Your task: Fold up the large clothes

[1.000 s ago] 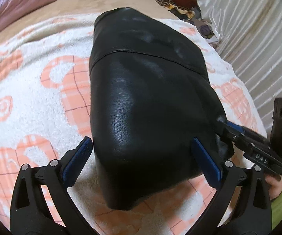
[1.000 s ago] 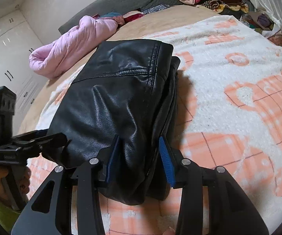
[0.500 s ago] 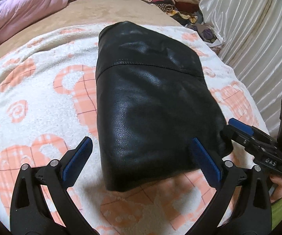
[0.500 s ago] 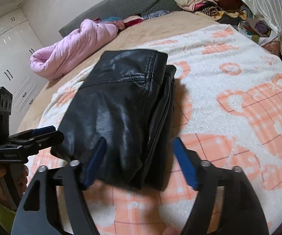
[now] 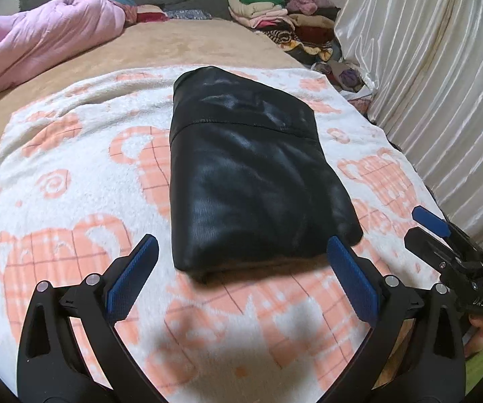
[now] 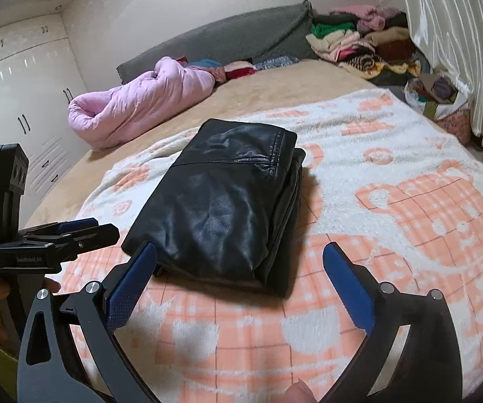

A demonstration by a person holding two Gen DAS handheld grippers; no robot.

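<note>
Item: black leather jacket [image 5: 255, 181], folded into a compact stack, lying mid-blanket [image 5: 56, 181] on the bed. My left tongs [image 5: 241, 278] and right tongs [image 6: 238, 282]: both spread wide, holding nothing, near its front edge. Advice: withdraw clear, leaving the stack undisturbed. Surroundings: pink duvet [image 6: 140, 100], clothes pile [image 6: 362, 43], curtain [image 5: 426, 67], wardrobe [image 6: 23, 100].

We see a black leather jacket [image 5: 248, 181], folded, smooth with a soft sheen. Under it lies a fluffy fleece blanket [image 5: 67, 174], matt and napped. The left claw [image 5: 241, 280] has matt black plastic arms, ribbed blue pads [image 5: 134, 278] and shiny metal rivets. The pleated curtain [image 5: 436, 77] looks satiny.
</note>
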